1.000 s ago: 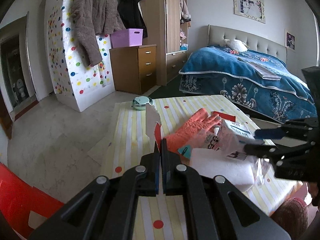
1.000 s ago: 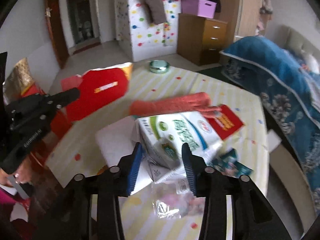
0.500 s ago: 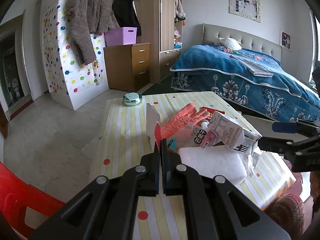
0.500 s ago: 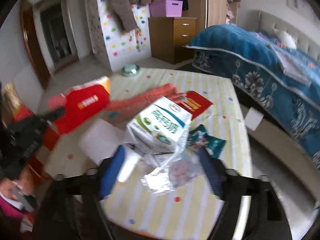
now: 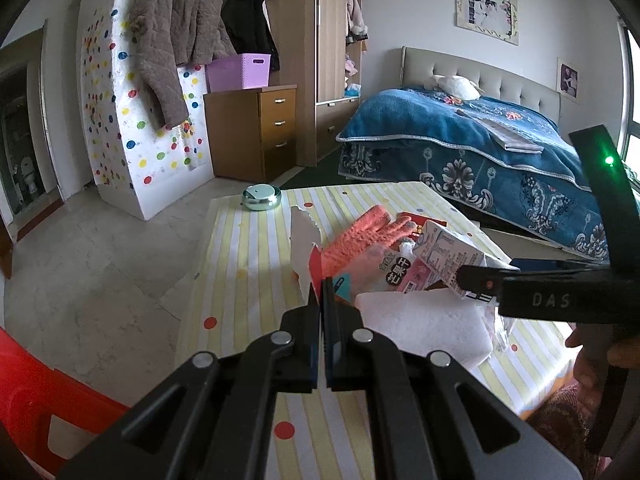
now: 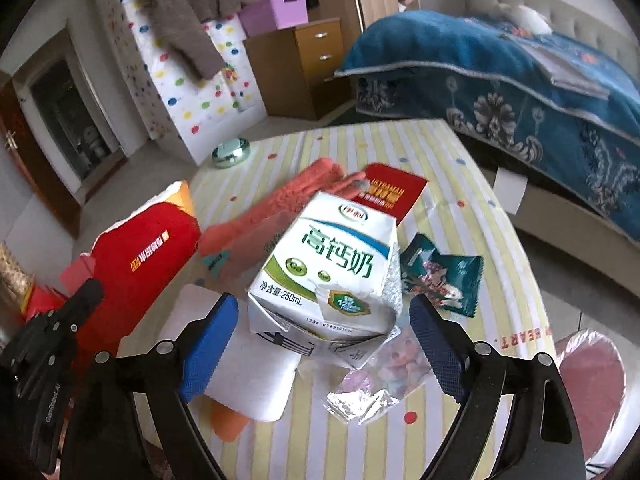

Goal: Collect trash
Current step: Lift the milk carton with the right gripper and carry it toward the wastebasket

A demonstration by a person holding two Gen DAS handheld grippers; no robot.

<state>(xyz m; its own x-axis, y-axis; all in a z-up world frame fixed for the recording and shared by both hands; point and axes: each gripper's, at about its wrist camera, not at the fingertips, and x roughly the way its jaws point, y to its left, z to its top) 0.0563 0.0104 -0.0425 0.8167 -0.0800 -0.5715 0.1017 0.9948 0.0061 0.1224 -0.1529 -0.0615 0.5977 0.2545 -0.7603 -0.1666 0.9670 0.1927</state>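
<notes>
On the striped table (image 6: 472, 184), one milk carton (image 6: 328, 268) is sitting between the wide-spread fingers of the right gripper (image 6: 324, 332), untouched; a second ago those fingers were closer around it. The left gripper (image 5: 322, 286) is pinching one red snack bag (image 6: 140, 256) at the left. One orange glove (image 6: 272, 208) is lying farther back, one green wrapper (image 6: 444, 280) at the right.

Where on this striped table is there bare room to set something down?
The table's left strip is bare, from the round tin toward the camera, beside the glove. Crowded: the middle and right, where the milk carton, white pad and wrappers pile together.
</notes>
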